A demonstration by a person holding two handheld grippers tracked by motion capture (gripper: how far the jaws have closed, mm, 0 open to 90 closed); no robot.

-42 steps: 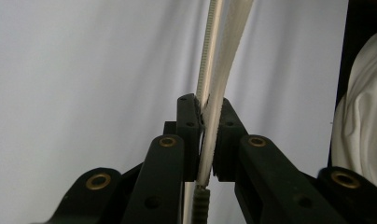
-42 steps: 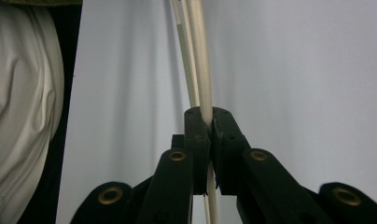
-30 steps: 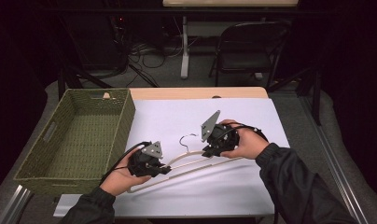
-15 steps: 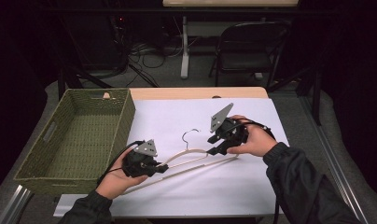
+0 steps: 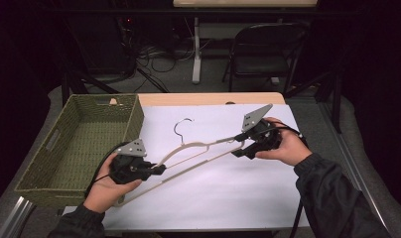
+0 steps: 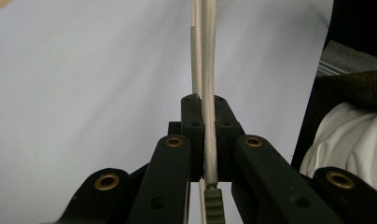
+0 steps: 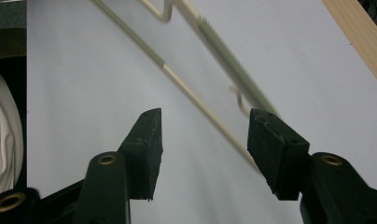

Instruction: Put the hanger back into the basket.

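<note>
One hanger [image 5: 198,153] end inside left tool [image 5: 156,170]

The woven green rectangular basket [image 5: 79,144] walls off the left; the white-covered desk [image 5: 238,193] lies open beyond the slanting cream plastic hanger [image 5: 198,153].

The hanger [image 6: 208,93] is pinched between the left gripper [image 5: 156,170] jaws, and its far end sits just beyond the spread right gripper [image 7: 205,135] jaws.

Matt cream hanger [image 5: 198,157] — woven green basket [image 5: 84,139]
</note>
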